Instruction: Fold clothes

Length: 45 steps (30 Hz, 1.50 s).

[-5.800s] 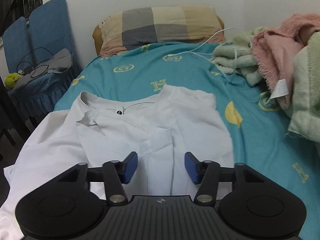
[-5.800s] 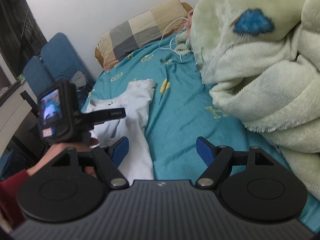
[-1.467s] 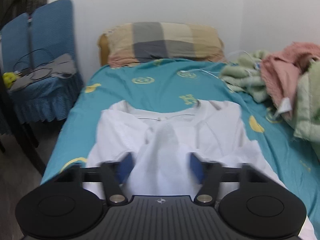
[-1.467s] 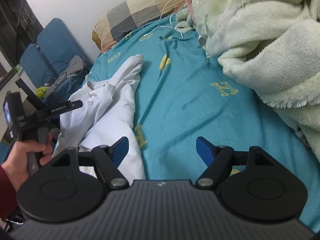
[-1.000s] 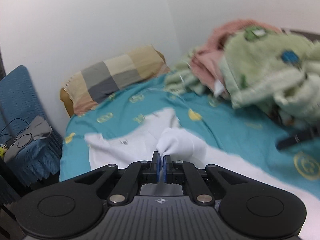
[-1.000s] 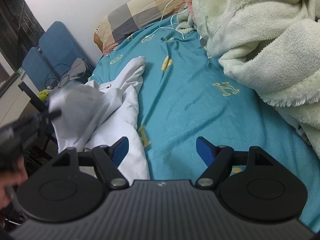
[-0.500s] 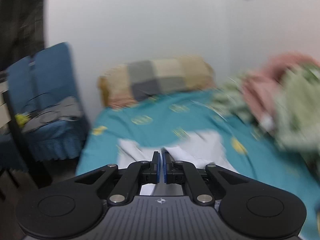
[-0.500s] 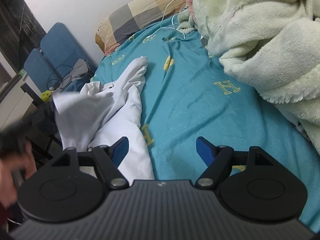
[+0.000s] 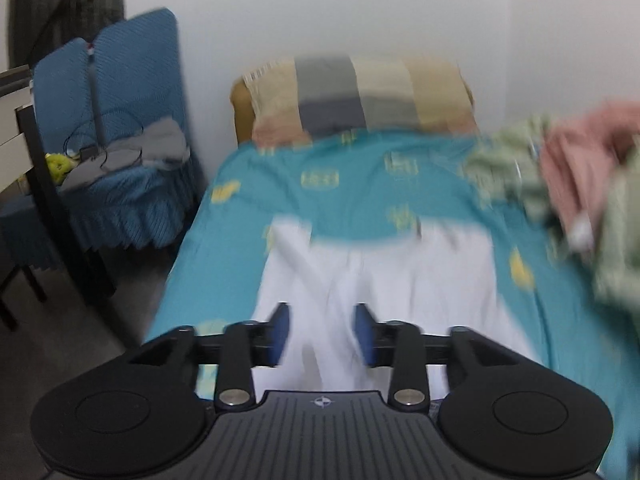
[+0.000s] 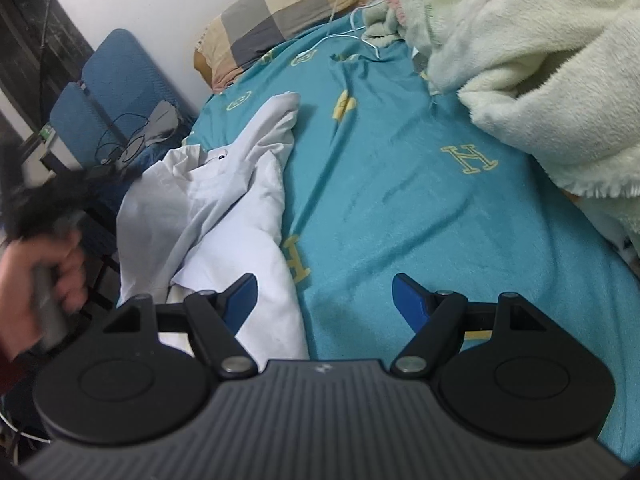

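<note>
My white shirt (image 10: 240, 216) lies on the left part of the bed (image 10: 400, 184), its long axis running from the near edge toward the checked pillow (image 10: 280, 12) at the head; the collar end points at the pillow, the hem end toward me; it is rumpled, one sleeve thrown up toward the pillow; a small dark tag sits at the neck, too small to read. My left gripper (image 9: 322, 334) stands open at a middling width over the near part of the shirt, holding nothing; that view is blurred. My right gripper (image 10: 324, 300) is spread wide and holds nothing, its left finger above the shirt's edge, its right finger above bare sheet. The teal sheet carries yellow "H" letters; a fluffy pale green blanket (image 10: 540, 60) is heaped at the right.
</note>
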{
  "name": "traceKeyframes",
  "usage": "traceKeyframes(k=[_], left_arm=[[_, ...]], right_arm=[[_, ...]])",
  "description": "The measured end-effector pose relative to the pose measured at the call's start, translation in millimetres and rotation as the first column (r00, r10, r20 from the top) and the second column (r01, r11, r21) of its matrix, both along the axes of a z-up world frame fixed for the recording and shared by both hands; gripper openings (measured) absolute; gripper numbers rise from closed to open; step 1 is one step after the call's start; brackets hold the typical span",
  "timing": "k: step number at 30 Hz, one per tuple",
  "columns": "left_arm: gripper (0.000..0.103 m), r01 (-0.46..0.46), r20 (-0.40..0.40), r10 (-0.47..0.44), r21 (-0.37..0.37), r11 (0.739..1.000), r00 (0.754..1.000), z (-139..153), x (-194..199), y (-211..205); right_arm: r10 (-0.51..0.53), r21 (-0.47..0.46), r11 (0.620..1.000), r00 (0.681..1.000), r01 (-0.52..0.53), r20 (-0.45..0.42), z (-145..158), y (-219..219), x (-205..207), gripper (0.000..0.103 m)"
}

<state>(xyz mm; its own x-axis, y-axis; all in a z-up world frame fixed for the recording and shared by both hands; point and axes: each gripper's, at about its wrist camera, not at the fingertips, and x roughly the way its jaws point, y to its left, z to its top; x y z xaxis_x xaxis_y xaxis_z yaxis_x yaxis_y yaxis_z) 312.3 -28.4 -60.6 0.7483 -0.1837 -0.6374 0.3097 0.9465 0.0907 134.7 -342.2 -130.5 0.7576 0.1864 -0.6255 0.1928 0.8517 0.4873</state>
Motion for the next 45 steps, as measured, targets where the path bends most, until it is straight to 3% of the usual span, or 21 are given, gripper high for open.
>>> traceKeyframes(k=[3, 6, 8, 11, 15, 17, 19, 28, 32, 36, 39, 41, 43, 45], left_arm=[[0.052, -0.013, -0.159, 0.015, 0.016, 1.000, 0.987, 7.7, -53.0, 43.4], [0.064, -0.107, -0.309, 0.095, -0.021, 0.994, 0.946, 10.5, -104.0, 95.1], [0.065, -0.179, -0.405, 0.155, -0.022, 0.984, 0.901, 8.4, -136.0, 126.2], [0.066, -0.262, -0.546, 0.209, -0.018, 0.965, 0.811, -6.8, -166.2, 159.0], [0.066, -0.354, -0.627, 0.299, 0.040, 0.934, 0.719, -24.9, -189.0, 179.5], [0.067, -0.375, -0.641, 0.317, 0.048, 0.926, 0.699, -26.8, -190.1, 183.0], [0.071, -0.365, -0.647, 0.323, 0.074, 0.928, 0.691, -29.6, -189.2, 178.0], [0.072, -0.185, -0.679, 0.278, 0.209, 0.960, 0.680, -49.6, -185.3, 132.7], [0.072, -0.119, -0.692, 0.263, 0.250, 0.961, 0.672, -52.8, -189.8, 119.9], [0.072, -0.110, -0.702, 0.275, 0.272, 0.956, 0.657, -49.6, -195.3, 116.8], [0.060, -0.048, -0.697, 0.248, 0.292, 0.955, 0.673, -46.0, -201.4, 105.1], [0.043, 0.004, -0.689, 0.217, 0.305, 0.952, 0.691, -41.6, -208.0, 95.4], [0.020, 0.048, -0.665, 0.202, 0.338, 0.940, 0.719, -34.9, -217.3, 85.5], [0.008, 0.098, -0.629, 0.178, 0.379, 0.920, 0.757, -24.3, -228.2, 75.2]], right_arm=[[0.015, 0.002, 1.000, 1.000, -0.015, 0.019, 5.2, 2.4, -3.8, 0.076], [0.031, 0.001, 1.000, 0.999, -0.031, 0.038, 12.3, 5.8, -9.9, 0.076], [0.039, -0.004, 0.999, 0.998, -0.039, 0.046, 18.6, 9.0, -15.4, 0.076], [0.043, -0.010, 0.999, 0.997, -0.043, 0.058, 29.1, 14.4, -27.9, 0.076], [0.037, 0.008, 0.999, 0.997, -0.037, 0.070, 41.0, 20.8, -51.2, 0.076], [0.038, 0.026, 0.999, 0.997, -0.040, 0.065, 42.7, 24.6, -63.4, 0.076], [0.046, 0.026, 0.999, 0.997, -0.048, 0.056, 43.2, 30.8, -73.6, 0.076], [0.097, -0.028, 0.995, 0.993, -0.096, 0.065, 45.3, 50.6, -91.3, 0.076], [0.096, -0.008, 0.995, 0.993, -0.095, 0.063, 43.2, 47.4, -89.3, 0.076], [0.094, 0.019, 0.995, 0.993, -0.095, 0.066, 42.2, 44.4, -87.6, 0.076], [0.095, 0.029, 0.995, 0.993, -0.098, 0.074, 42.9, 43.8, -86.9, 0.076], [0.097, 0.034, 0.994, 0.992, -0.100, 0.078, 43.1, 43.6, -86.8, 0.076], [0.097, 0.038, 0.994, 0.992, -0.101, 0.081, 43.1, 43.5, -86.7, 0.076], [0.096, 0.041, 0.994, 0.992, -0.099, 0.082, 43.2, 43.3, -86.4, 0.076]])
